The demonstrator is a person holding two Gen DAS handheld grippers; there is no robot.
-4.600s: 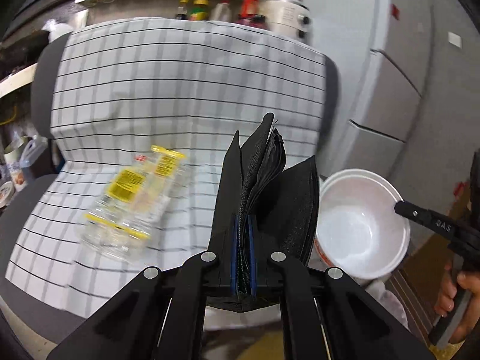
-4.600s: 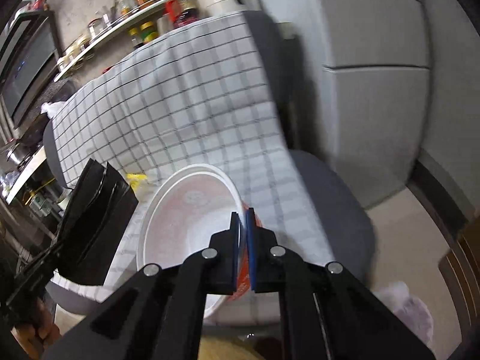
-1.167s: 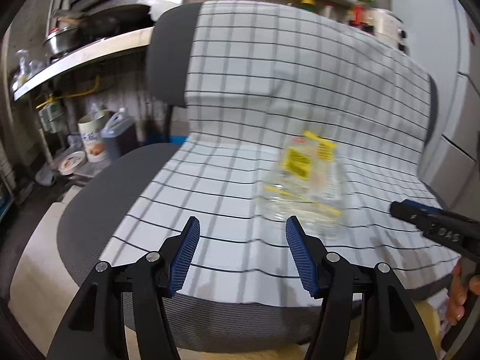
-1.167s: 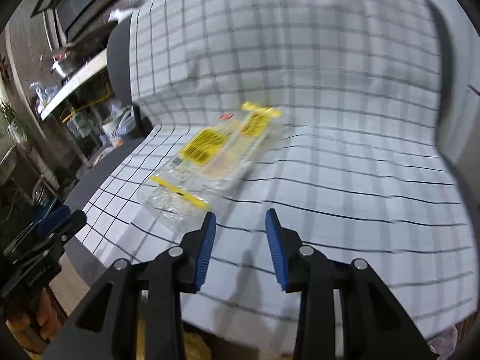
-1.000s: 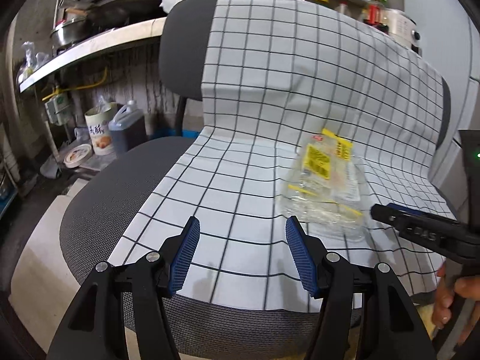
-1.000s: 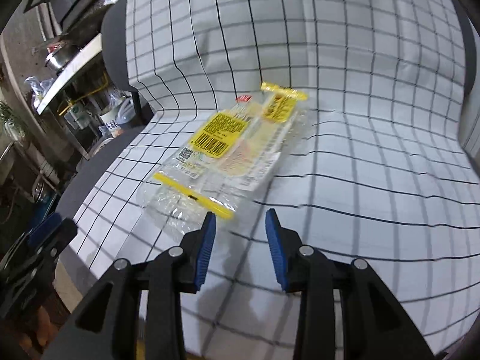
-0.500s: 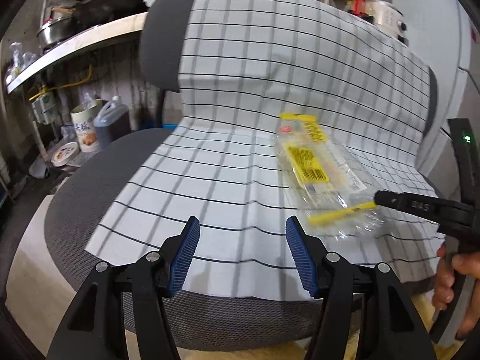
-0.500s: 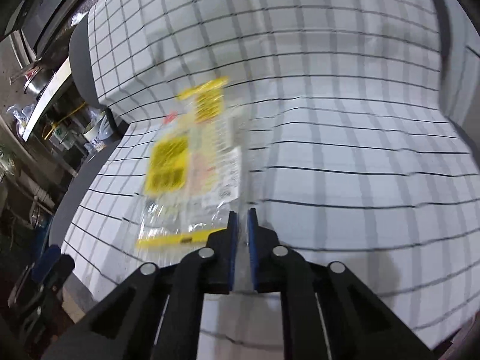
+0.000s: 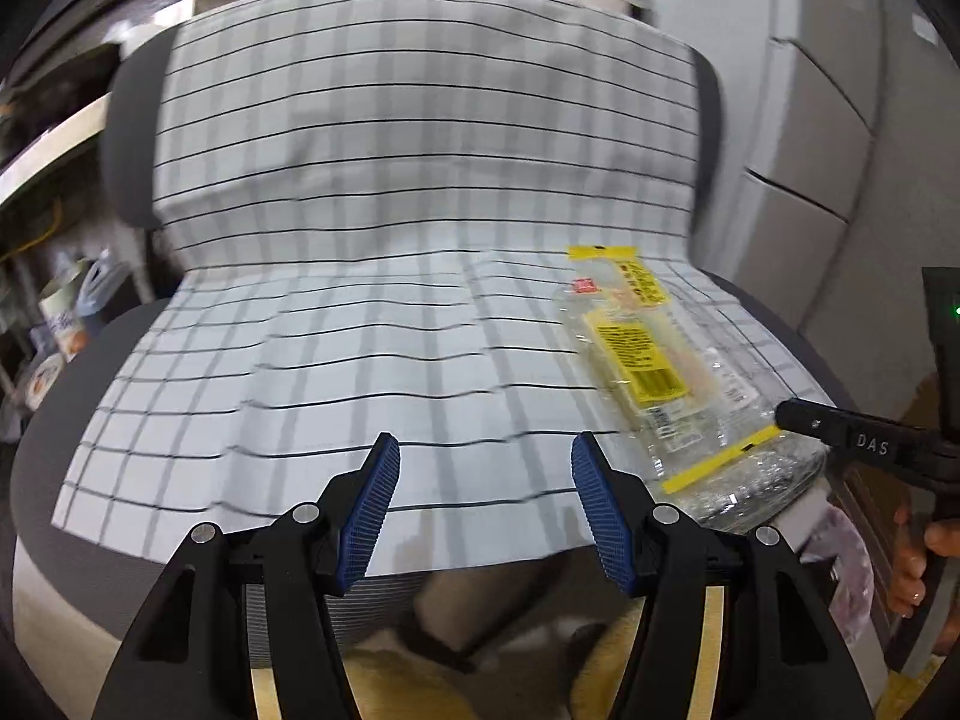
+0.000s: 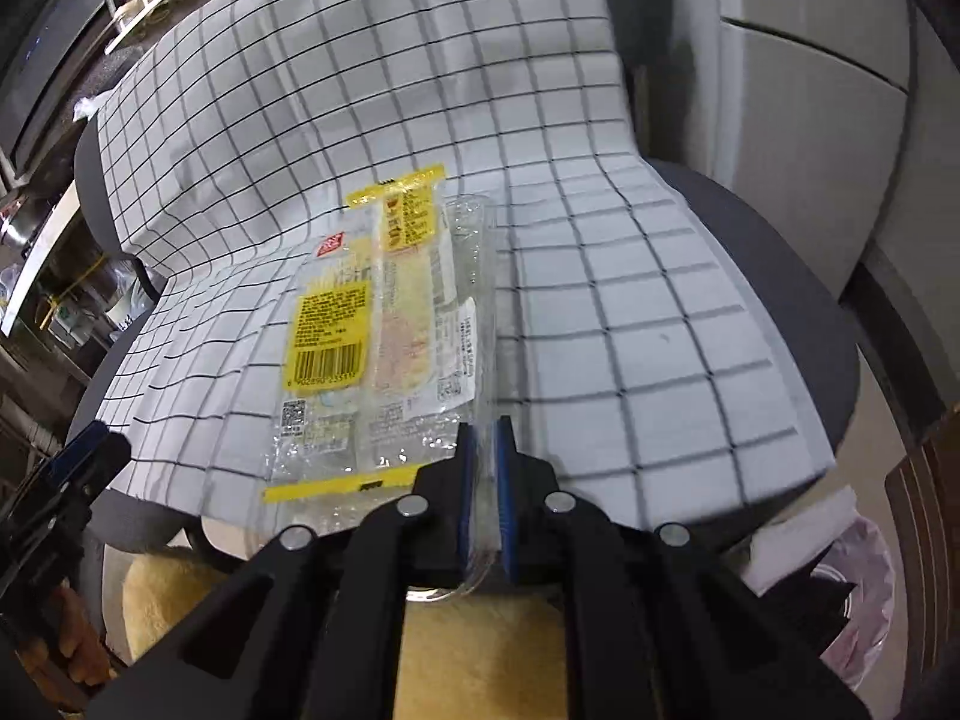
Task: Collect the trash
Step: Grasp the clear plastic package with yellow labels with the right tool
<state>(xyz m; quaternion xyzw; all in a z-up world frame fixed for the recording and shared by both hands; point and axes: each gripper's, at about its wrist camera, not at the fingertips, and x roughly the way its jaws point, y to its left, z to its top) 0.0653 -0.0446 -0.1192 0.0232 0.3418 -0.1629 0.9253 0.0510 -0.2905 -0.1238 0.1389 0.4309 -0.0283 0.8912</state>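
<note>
Plastic, clear and crinkly, makes up the flat wrapper (image 10: pixel 384 324) lying on our chair's checked cloth (image 10: pixel 630 312), near the seat's front edge. It carries yellow end strips, a yellow barcode label and a small red tag. Our right tongs (image 10: pixel 483 480) pinch its near corner, blue pads nearly together. Our left tongs (image 9: pixel 483 516) hang wide, gripping nothing, beside the wrapper (image 9: pixel 660 384).
</note>
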